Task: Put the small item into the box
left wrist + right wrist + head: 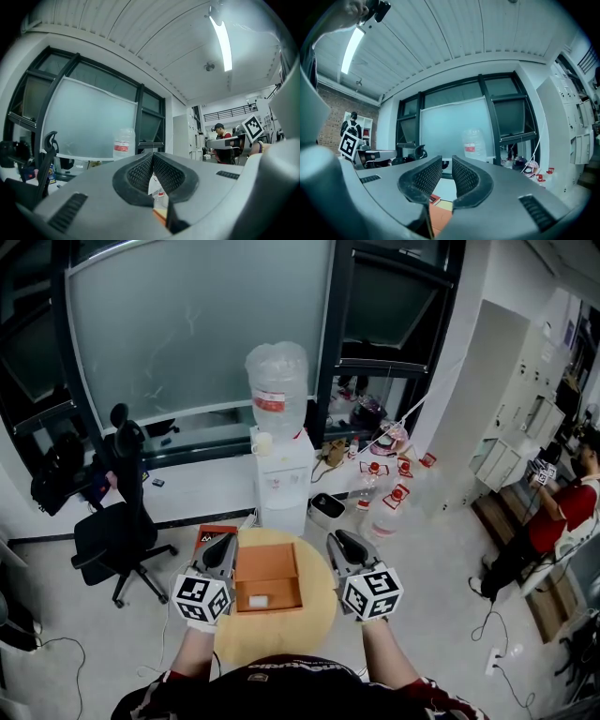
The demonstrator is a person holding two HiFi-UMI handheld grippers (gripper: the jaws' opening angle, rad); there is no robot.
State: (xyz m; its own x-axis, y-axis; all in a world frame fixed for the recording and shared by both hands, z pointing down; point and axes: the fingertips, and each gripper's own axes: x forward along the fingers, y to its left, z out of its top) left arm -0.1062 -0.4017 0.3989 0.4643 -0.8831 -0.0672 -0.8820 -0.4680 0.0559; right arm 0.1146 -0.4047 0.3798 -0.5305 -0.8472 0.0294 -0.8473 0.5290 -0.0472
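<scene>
An open orange cardboard box (269,565) sits on a round yellow table (319,613) in the head view. A small white item (259,600) lies inside it near the front wall. My left gripper (223,546) hovers at the box's left edge; in its own view my left gripper (153,157) has its tips together, shut on nothing. My right gripper (338,543) hangs just right of the box. In the right gripper view the right gripper (446,162) shows a narrow empty gap between its jaws, with the box (440,218) below them.
A water dispenser (279,465) stands just beyond the table. A red-and-black book (212,533) lies at the table's far left edge. A black office chair (112,531) is to the left, bottles (380,512) stand on the floor to the right, and a person (562,512) sits far right.
</scene>
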